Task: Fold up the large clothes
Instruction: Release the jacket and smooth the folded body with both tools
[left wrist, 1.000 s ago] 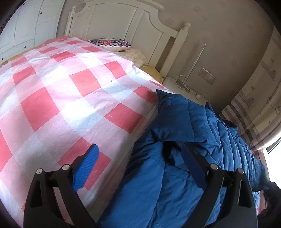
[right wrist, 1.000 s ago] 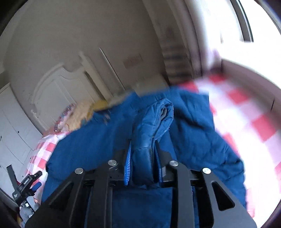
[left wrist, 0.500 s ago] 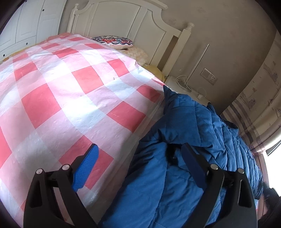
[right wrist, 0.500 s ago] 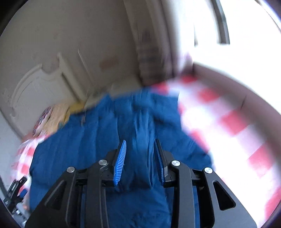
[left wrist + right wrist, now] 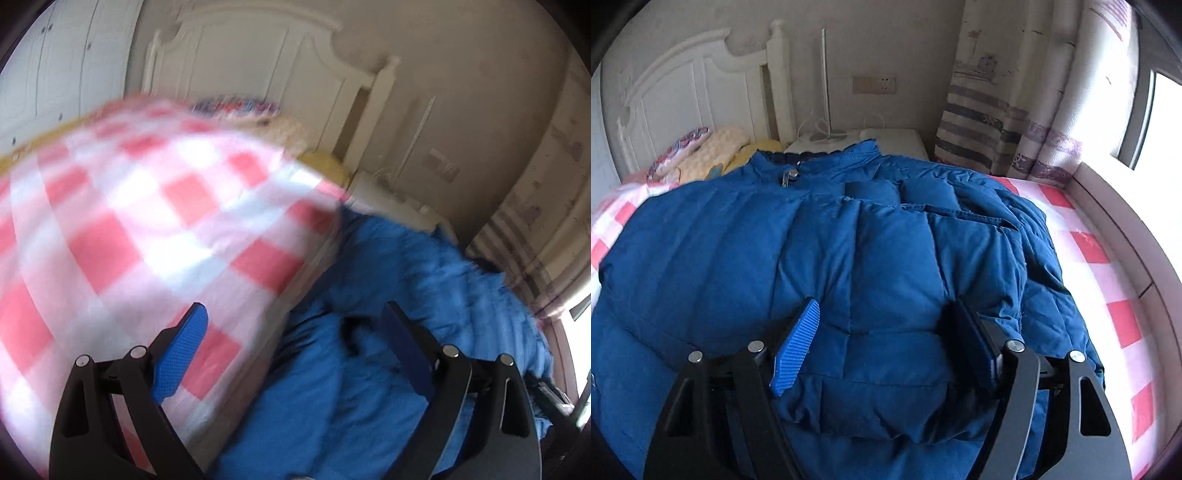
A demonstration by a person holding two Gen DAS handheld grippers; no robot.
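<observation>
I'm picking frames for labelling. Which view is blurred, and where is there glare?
Left wrist view: motion-blurred, the checked bedspread and blue jacket smeared. Right wrist view: sharp on the jacket, but the window at right is blown out, washing out the bedspread beneath.

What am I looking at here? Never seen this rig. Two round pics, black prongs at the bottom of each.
There is no robot: a person holds a two-finger gripper in each hand, each with a fisheye camera looking along its fingers. The blurred view belongs to the left gripper, open, over the edge of a pink-checked bed cover. The sharp view belongs to the right gripper, also open, above a blue puffer jacket lying on the bed with one sleeve folded across its front. Neither holds anything. Behind stand a white headboard and a striped curtain.
</observation>
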